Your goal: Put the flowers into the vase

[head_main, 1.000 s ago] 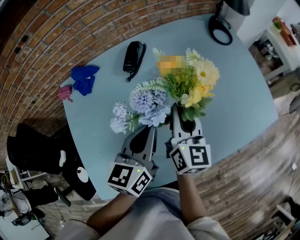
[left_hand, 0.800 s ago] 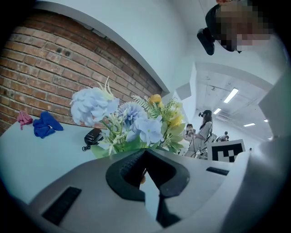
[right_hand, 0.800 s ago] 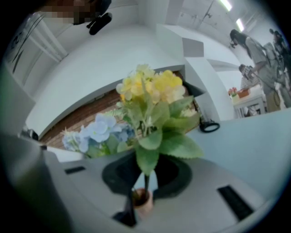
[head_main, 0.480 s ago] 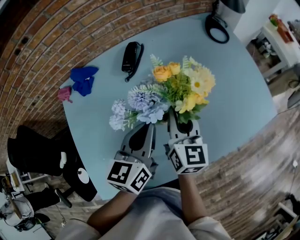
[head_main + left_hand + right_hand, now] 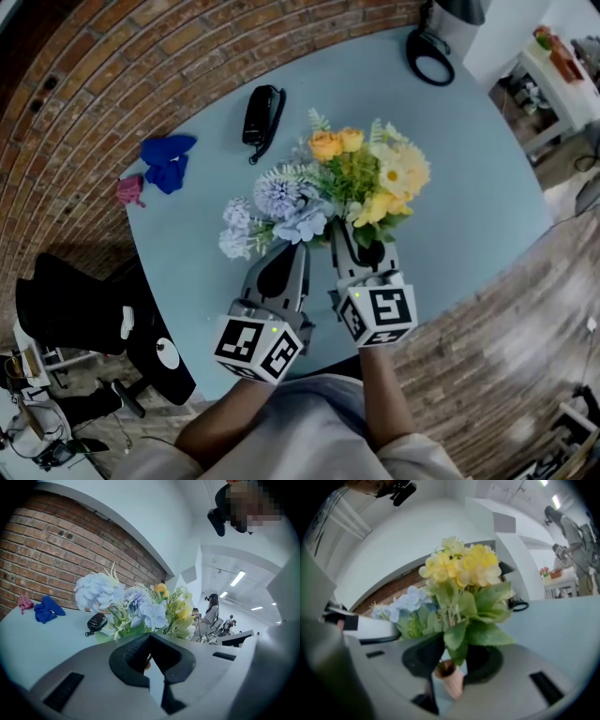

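the left claw (image 5: 285, 247) is clamped tight, jaws met on the thin stem of the blue and white flowers (image 5: 279, 204). that bunch fans out from the jaw tips toward 12 o'clock in the head view, with small white heads drooping to 9 o'clock.

the right claw (image 5: 362, 240) sits just beside it at 3 o'clock. its jaws have just been opening and now stand partly apart. between them, in the right gripper view, is the small pinkish vase (image 5: 451, 681), its mouth up and close to the camera. the stems of the yellow and orange flowers (image 5: 377, 176) run down into that mouth, broad green leaves spreading just above the rim. the pads flank the vase and do not look to press on the stems. in the head view the vase is hidden under leaves and claw.

the two bunches touch, blue at 9 o'clock of yellow, over the middle of the pale blue worktop (image 5: 459, 178).

from the flowers, a black handset (image 5: 260, 112) lies at 11 o'clock. a blue cloth (image 5: 167, 159) and a pink cloth (image 5: 129, 187) lie near each other at 9 to 10 o'clock, by the worktop's edge. a black ring-shaped thing (image 5: 427, 56) rests at 1 o'clock, well apart. a brick wall (image 5: 42, 550) curves behind the worktop.
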The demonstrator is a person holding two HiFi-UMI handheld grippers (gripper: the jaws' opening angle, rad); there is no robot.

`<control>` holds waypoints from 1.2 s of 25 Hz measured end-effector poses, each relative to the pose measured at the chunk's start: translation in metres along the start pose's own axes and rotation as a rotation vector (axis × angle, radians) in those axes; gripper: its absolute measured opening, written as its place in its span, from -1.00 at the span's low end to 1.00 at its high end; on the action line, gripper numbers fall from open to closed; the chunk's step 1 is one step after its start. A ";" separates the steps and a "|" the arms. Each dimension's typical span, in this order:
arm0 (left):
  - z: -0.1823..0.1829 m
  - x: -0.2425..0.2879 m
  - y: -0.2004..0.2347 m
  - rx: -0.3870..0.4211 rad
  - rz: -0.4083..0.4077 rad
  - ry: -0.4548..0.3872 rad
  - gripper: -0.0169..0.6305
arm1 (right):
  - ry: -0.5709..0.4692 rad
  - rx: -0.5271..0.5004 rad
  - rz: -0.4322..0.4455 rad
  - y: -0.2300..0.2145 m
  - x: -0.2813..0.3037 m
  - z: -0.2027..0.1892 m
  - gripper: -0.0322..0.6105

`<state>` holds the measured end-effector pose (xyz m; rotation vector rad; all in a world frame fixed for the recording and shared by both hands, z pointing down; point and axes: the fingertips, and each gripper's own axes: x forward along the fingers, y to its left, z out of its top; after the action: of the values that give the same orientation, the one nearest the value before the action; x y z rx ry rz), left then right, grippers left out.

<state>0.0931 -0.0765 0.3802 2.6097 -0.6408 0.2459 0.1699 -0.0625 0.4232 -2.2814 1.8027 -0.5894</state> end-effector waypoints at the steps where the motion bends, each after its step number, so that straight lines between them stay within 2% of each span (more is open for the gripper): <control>1: 0.000 0.000 0.000 -0.001 -0.001 0.000 -0.90 | 0.002 0.001 0.002 0.001 -0.001 0.000 -0.55; 15: -0.002 -0.003 -0.005 -0.001 -0.019 -0.003 -0.90 | 0.043 0.010 0.025 0.009 -0.016 -0.018 -0.33; 30: -0.010 -0.016 -0.009 -0.004 -0.030 -0.001 -0.89 | 0.053 -0.020 0.024 0.024 -0.042 -0.026 -0.33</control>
<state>0.0830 -0.0585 0.3819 2.6136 -0.6007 0.2339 0.1304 -0.0254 0.4296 -2.2742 1.8661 -0.6365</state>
